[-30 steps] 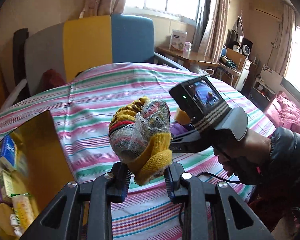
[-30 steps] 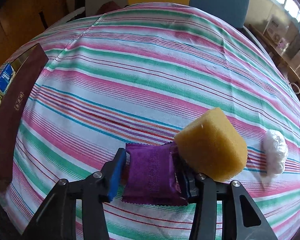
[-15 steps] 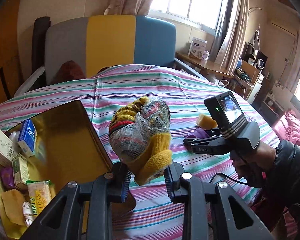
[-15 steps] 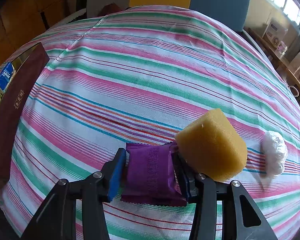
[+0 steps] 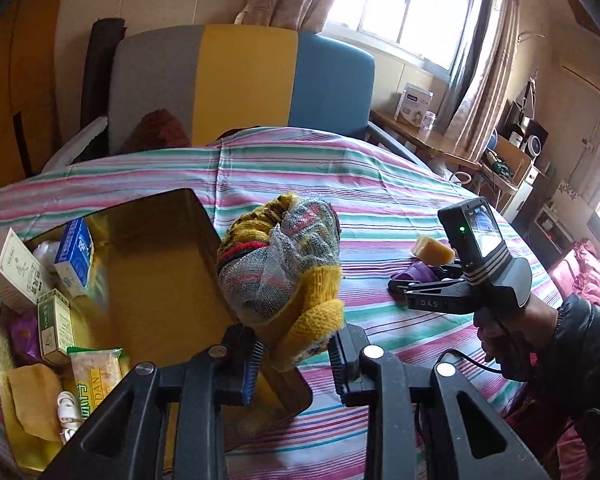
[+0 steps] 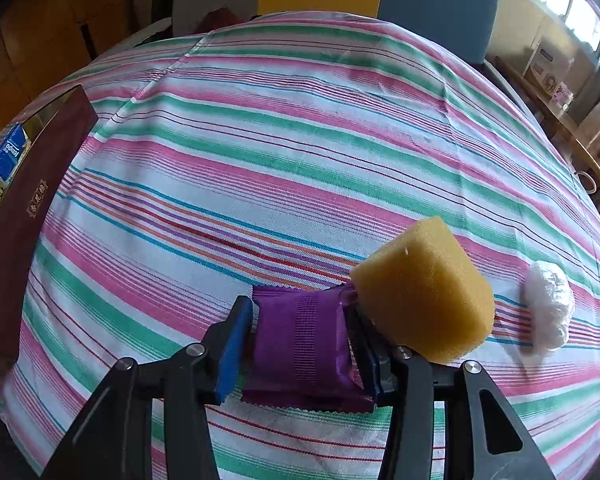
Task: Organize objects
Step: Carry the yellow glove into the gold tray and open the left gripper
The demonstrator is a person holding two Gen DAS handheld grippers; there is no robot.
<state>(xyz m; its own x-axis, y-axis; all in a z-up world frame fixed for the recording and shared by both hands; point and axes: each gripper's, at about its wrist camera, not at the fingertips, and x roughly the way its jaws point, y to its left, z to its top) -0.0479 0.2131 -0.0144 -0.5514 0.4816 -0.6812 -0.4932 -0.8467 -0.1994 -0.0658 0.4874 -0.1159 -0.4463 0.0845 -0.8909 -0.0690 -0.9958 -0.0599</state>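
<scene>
The left gripper is clamping a bundled knit glove up over the gold box's edge. The right gripper is squeezing a purple packet on the striped tablecloth, right beside the yellow sponge.

Striped pink, green and white woven cloth table cover: matt, fine ribbed weave. Purple foil sachet: glossy, crimped serrated ends, embossed centre band. Yellow foam sponge block, at 2 o'clock from the sachet: porous, matt, rough. White crinkled plastic-wrapped bundle, at 3 o'clock from the sponge: translucent, faint sheen. Dark maroon box wall: smooth outside with gilt characters; gold lining reflective. Yellow, red and black knitted wool glove: coarse, fuzzy, partly under clear netted plastic film. Small printed cardboard cartons at 9 o'clock of the glove: matt paper.
</scene>
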